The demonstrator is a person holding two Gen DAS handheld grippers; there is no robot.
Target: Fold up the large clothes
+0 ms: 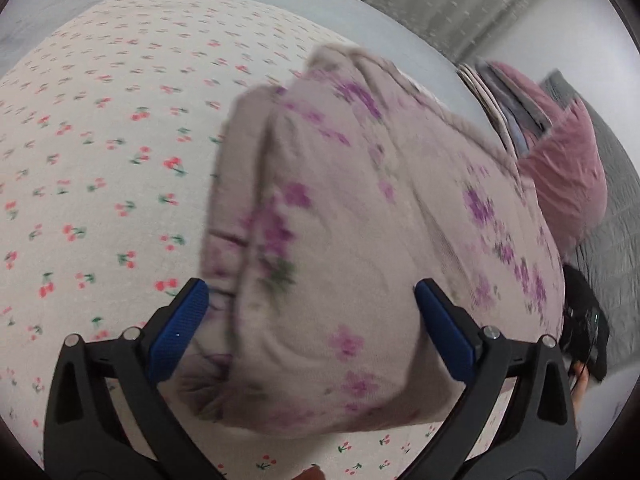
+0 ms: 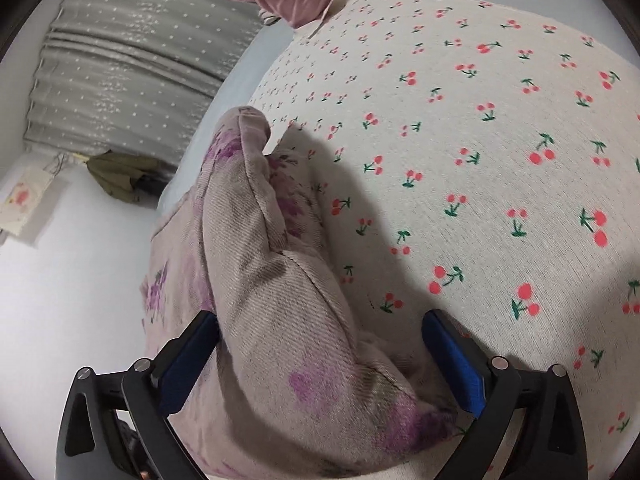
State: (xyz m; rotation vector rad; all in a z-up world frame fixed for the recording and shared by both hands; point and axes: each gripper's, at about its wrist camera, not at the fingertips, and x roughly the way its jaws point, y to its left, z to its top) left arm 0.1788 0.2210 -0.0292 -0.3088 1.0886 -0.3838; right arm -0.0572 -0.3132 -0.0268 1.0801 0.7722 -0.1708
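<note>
A beige garment with purple flowers [image 1: 352,208] lies folded and bunched on a cherry-print sheet [image 1: 100,128]. In the left wrist view it is blurred and fills the space between the blue pads of my left gripper [image 1: 310,300], whose jaws stand wide apart around it. In the right wrist view the same garment [image 2: 276,280] rises in a thick fold between the pads of my right gripper [image 2: 320,332], also wide apart. The cloth lies between the fingers of both grippers, but neither pinches it.
A pink cloth [image 1: 568,184] and a stack of folded clothes [image 1: 500,92] lie past the garment, with a grey quilt [image 1: 616,216] beyond. The cherry sheet [image 2: 480,140] spreads right. A grey curtain [image 2: 128,60] and an olive item [image 2: 116,176] are at left.
</note>
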